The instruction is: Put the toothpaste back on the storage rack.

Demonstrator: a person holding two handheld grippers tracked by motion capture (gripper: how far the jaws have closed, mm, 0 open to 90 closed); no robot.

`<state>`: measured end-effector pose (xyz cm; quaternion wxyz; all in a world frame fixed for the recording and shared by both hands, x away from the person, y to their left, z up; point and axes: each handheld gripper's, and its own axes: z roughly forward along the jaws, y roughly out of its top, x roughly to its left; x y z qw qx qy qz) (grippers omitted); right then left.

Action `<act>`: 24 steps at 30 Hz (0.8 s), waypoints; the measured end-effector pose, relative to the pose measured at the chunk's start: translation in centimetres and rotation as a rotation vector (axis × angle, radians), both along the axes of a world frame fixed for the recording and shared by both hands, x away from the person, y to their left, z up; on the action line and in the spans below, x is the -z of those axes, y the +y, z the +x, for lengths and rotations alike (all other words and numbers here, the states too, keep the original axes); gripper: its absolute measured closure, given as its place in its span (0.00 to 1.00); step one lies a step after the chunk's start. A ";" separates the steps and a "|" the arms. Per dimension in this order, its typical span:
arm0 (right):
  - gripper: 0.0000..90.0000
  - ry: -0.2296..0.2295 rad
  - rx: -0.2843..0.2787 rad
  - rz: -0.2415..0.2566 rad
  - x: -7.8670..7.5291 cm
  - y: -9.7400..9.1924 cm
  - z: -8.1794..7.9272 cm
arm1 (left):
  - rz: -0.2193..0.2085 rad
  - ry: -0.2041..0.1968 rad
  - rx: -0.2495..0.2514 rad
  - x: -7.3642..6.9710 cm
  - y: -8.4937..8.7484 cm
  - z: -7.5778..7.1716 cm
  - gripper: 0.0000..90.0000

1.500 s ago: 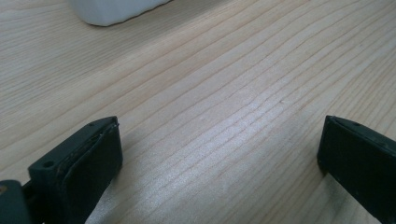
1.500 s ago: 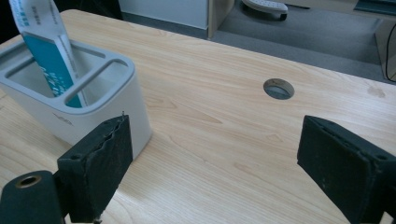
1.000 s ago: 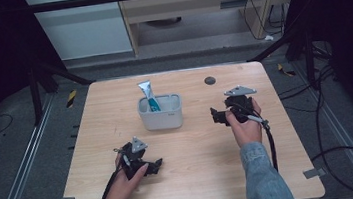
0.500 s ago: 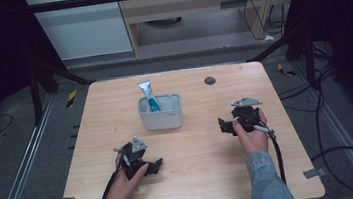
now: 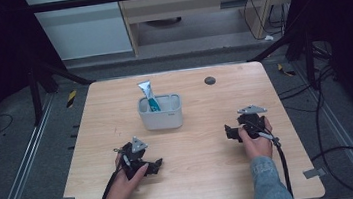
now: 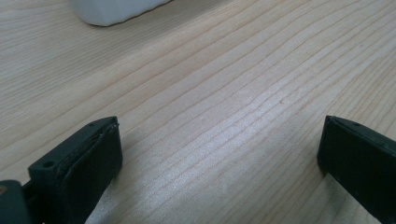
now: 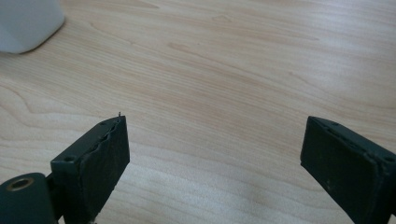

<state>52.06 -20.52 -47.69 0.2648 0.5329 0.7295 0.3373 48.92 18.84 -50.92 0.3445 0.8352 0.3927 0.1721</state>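
The tube [image 5: 147, 95] is standing upright in the white cup [image 5: 161, 113], which is sitting a little toward twelve o'clock from the centre of the worktop [image 5: 199, 187]; the tube is leaning against the cup's rim at about ten o'clock and poking out above it. Judging from that, the main job looks done: the tube is resting in the cup and neither tool is touching it.

The left hand-held gripper [image 5: 156, 165] is lying low on the wood at about seven o'clock from the cup, well apart from it, its jaws spread wide with nothing but bare grain between them in the left gripper view, where a corner of the cup is peeking in at the top. The right hand-held gripper [image 5: 228, 132] is resting at about four o'clock from the cup, also well clear, jaws likewise gaping and empty over the wood.

A small dark disc [image 5: 209, 80] is lying near the far edge, at about one o'clock from the cup. I am seeing nothing else loose on the worktop, so little seems left beyond parking both tools.
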 end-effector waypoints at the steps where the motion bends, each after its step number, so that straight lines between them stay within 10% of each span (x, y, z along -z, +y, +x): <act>1: 0.09 0.002 0.001 0.002 0.2 -0.1 -0.1 | 0.000 0.000 0.000 0.0 0.0 0.0 0.00; 24: 0.10 0.034 0.095 0.045 3.0 -2.1 -0.8 | 0.000 0.000 0.000 0.0 0.0 0.0 0.00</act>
